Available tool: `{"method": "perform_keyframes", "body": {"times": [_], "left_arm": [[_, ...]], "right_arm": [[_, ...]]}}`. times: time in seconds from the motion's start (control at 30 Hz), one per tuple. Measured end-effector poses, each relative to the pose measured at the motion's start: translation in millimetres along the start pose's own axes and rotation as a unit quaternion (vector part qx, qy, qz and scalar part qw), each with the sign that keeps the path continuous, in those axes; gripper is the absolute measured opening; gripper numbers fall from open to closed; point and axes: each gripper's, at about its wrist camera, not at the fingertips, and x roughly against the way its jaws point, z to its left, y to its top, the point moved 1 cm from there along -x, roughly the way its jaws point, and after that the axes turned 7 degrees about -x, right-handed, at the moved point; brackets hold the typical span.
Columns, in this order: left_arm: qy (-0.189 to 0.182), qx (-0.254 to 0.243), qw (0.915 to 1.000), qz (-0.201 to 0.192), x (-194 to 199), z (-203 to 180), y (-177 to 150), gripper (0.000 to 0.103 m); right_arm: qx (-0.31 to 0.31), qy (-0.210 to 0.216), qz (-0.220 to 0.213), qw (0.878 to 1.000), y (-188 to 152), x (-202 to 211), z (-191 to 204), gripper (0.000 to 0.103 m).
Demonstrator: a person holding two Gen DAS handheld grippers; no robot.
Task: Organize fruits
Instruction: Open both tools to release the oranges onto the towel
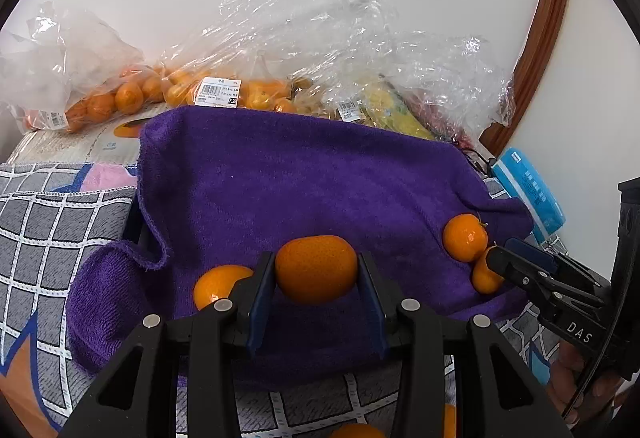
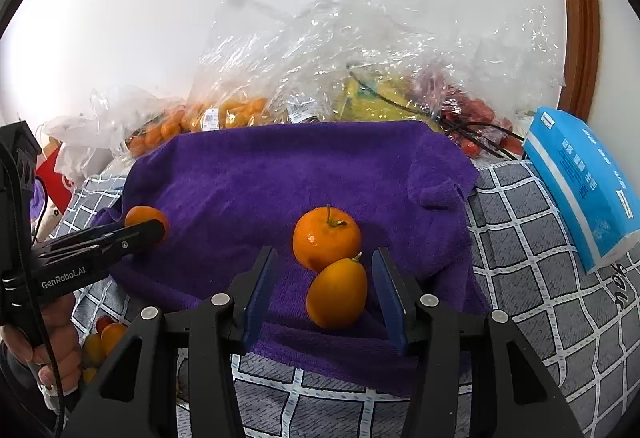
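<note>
Your left gripper [image 1: 316, 270] is clenched on one mandarin [image 1: 316, 269], both blue pads pressed to its sides above the near edge of the purple towel [image 1: 300, 178]. A second mandarin [image 1: 218, 286] lies just left of its left finger. Your right gripper [image 2: 325, 286] stands released: an oval kumquat [image 2: 337, 293] sits between its fingers, clear of both pads, touching a stemmed mandarin [image 2: 326, 236] just beyond, near the towel's right edge. That makes four loose fruits on the towel. Past the far edge lie three clear plastic bags [image 2: 320, 50] of fruit, and a blue tissue pack [image 2: 580, 182] at the right
</note>
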Motion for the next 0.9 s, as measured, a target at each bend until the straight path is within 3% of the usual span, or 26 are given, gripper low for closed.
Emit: {"method": "perform_keyframes", "body": {"times": [0.23,0.37,0.63,0.9], "left_arm": [[-0.002,0.0,1.0,0.0,2,1,0,0.041],[-0.005,-0.004,0.9999,-0.014,9,-1,1,0.048],[0.005,0.008,0.9997,-0.021,14,1,4,0.049],[0.031,-0.017,0.9981,-0.05,28,-8,7,0.049]], "right_arm": [[0.001,-0.004,-0.024,1.0,0,6,0,0.049],[0.002,-0.012,-0.041,0.999,2,12,-2,0.049],[-0.015,-0.023,-0.056,0.998,6,18,-7,0.049],[-0.023,-0.021,-0.042,0.999,8,16,-8,0.048]]}}
